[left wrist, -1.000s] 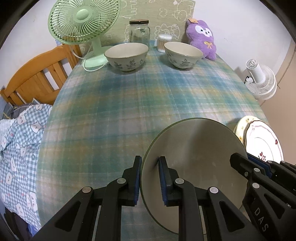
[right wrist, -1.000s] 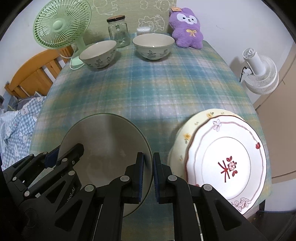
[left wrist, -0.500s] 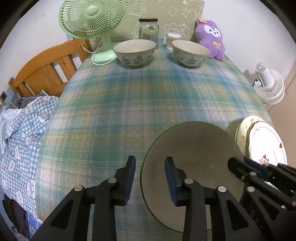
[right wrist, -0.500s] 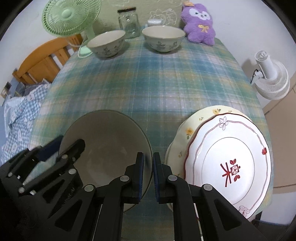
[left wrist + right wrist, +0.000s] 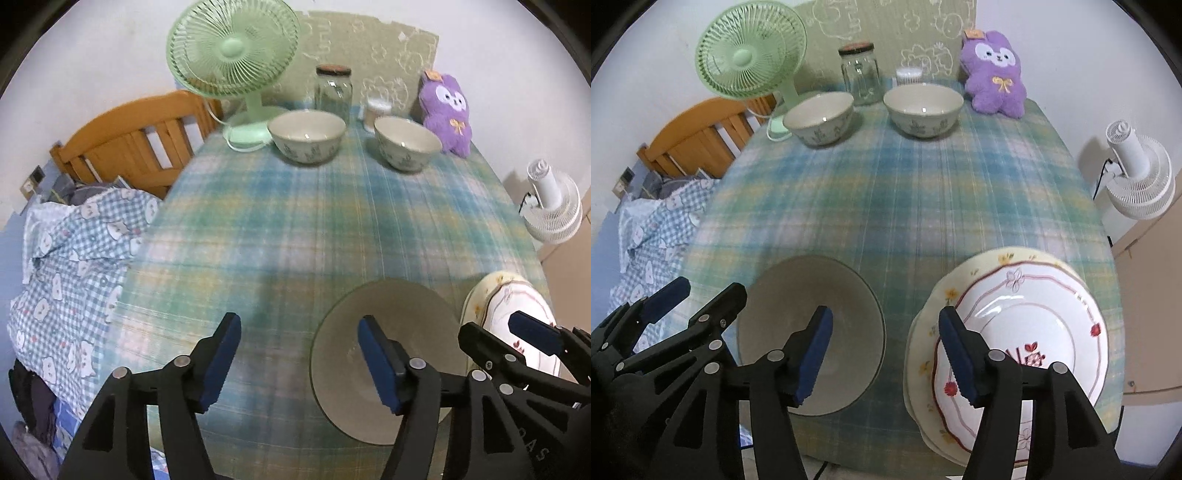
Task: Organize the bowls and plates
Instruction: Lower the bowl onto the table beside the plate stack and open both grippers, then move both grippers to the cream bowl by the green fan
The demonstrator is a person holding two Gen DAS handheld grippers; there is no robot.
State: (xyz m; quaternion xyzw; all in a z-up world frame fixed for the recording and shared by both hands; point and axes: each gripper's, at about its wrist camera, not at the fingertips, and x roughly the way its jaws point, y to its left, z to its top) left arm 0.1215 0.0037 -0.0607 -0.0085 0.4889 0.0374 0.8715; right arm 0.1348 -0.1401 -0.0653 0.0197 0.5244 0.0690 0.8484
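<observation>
A grey-beige plate (image 5: pixel 391 332) (image 5: pixel 820 291) lies flat on the plaid tablecloth near the front edge. My left gripper (image 5: pixel 299 362) is open above the plate's left rim, holding nothing. My right gripper (image 5: pixel 886 354) is open above the gap between the grey plate and a stack of two plates: a white red-rimmed plate (image 5: pixel 1027 332) (image 5: pixel 517 314) on a cream floral plate (image 5: pixel 964 280). Two patterned bowls (image 5: pixel 306 134) (image 5: pixel 406 142) stand apart at the far side, also in the right wrist view (image 5: pixel 820 118) (image 5: pixel 923 109).
At the table's back stand a green fan (image 5: pixel 236 55), a glass jar (image 5: pixel 332 88), a small white container (image 5: pixel 376 109) and a purple plush toy (image 5: pixel 447 107). A wooden chair (image 5: pixel 129 136) and checked cloth (image 5: pixel 74 251) lie left. A white fan (image 5: pixel 1137 173) stands right.
Both grippers have opened and let go of the grey plate, which now lies flat on the cloth. Both grippers have risen and pulled back a little.
</observation>
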